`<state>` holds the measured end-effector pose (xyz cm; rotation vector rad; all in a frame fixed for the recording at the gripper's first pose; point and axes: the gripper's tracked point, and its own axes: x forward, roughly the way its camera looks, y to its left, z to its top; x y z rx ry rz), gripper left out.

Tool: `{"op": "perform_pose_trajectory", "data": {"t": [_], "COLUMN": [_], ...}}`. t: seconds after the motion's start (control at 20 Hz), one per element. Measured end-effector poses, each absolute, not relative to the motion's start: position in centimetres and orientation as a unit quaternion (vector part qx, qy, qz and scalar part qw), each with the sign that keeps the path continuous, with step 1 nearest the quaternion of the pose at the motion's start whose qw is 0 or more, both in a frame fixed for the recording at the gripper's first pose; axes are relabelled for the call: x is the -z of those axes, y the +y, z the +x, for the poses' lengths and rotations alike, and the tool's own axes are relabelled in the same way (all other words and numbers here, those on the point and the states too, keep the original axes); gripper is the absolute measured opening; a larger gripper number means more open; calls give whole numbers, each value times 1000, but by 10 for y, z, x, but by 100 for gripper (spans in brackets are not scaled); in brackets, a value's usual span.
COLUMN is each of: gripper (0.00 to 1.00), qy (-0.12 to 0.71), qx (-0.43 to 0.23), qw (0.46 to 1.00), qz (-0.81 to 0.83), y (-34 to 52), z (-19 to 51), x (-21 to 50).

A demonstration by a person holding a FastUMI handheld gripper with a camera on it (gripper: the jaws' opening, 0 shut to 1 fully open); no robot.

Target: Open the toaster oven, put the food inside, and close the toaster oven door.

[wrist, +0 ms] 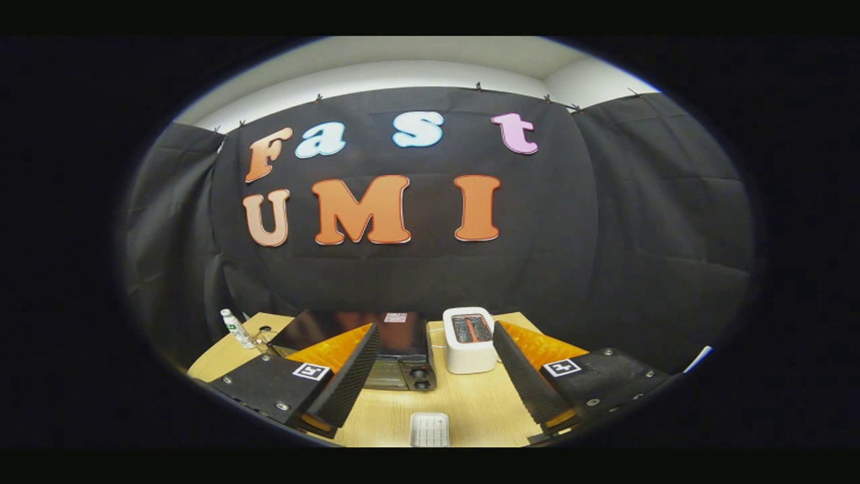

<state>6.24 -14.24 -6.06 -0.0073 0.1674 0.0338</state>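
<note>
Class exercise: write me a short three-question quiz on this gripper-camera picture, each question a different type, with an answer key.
1. True or false: the hand-held gripper is shut on the small white ribbed plastic container.
2. Multiple choice: what stands right of the black toaster oven with two front knobs on the light wooden table? A) a white pop-up toaster B) a kettle C) a pan
3. Fill in: the toaster oven's door is ___.

Key:
1. False; its fingers are spread apart, empty, with the container lying between them.
2. A, the white pop-up toaster.
3. Closed.
</note>
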Motion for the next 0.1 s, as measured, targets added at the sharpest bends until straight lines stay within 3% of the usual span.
{"op": "perform_pose_trajectory", "data": {"t": [0.1], "gripper": [99], "qy": [80], "qx": [-17], "qw": [997], "qz": [-4], "y": [-151], "z": [62], "x": [58]}}
